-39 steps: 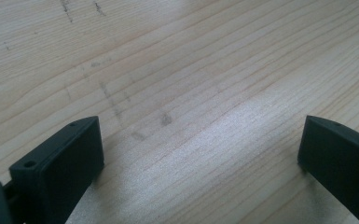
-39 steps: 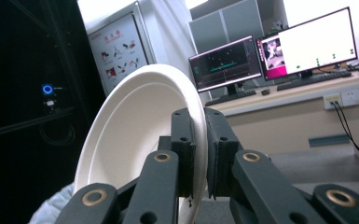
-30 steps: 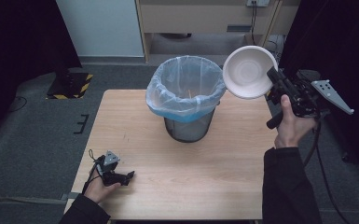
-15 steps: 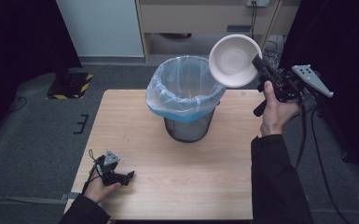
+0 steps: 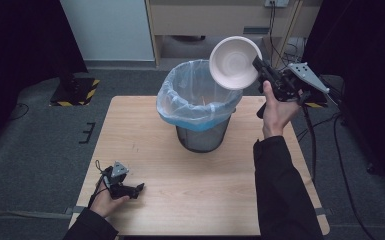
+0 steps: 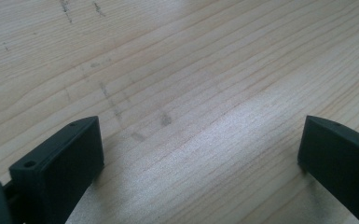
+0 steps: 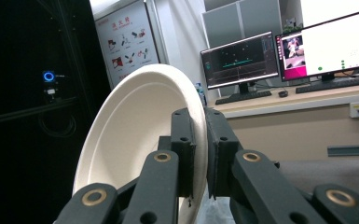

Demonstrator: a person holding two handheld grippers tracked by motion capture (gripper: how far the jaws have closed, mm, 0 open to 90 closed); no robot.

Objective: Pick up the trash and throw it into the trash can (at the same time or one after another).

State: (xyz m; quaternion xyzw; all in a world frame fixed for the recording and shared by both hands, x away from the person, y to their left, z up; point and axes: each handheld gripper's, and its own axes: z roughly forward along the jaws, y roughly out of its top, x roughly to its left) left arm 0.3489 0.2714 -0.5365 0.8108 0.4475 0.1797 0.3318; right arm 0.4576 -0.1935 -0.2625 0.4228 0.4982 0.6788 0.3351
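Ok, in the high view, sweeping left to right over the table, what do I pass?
Left gripper resting open near the table's front-left corner → black mesh bin lined with a blue plastic bag → round white paper bowl tilted above the bin's rim → right gripper clamped on the bowl's edge.

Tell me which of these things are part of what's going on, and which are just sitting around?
In use:
- white bowl, tilted, clamped at its rim by the right gripper
- bin with blue liner, just below the bowl

Just around:
- left gripper, jaws apart, low over the table
- monitors on the desk behind
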